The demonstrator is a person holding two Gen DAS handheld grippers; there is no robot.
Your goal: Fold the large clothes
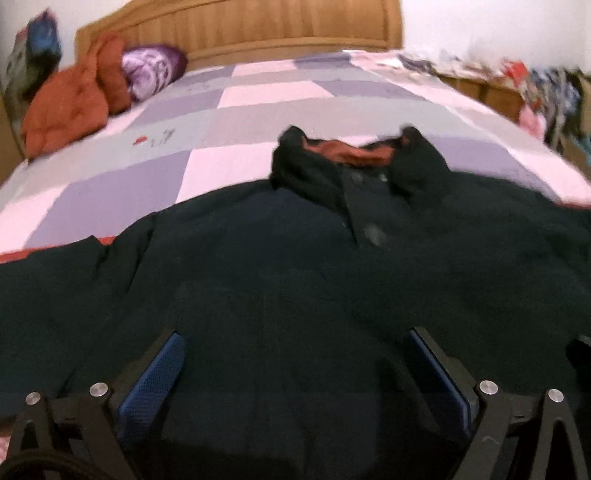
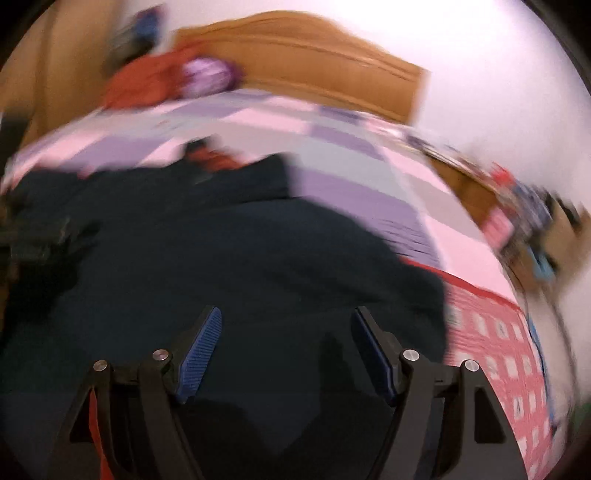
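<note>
A large dark coat point(image 1: 295, 266) lies spread front-up on the bed, its collar with rust-red lining point(image 1: 354, 153) pointing toward the headboard. My left gripper point(image 1: 295, 343) hovers over the coat's lower front, open wide, blue pads apart with nothing pinched between them. In the blurred right wrist view the same coat point(image 2: 236, 258) fills the lower middle. My right gripper point(image 2: 288, 325) is over the coat's right part, open, its blue pads well apart and only cloth lying below them.
The checked pink, lilac and grey bedcover point(image 1: 258, 103) stretches to a wooden headboard point(image 1: 258, 26). An orange jacket point(image 1: 70, 99) and a purple pillow point(image 1: 151, 68) sit at the far left. Cluttered boxes point(image 1: 535, 85) stand beside the bed on the right. A red patterned sheet point(image 2: 495, 343) shows near the right gripper.
</note>
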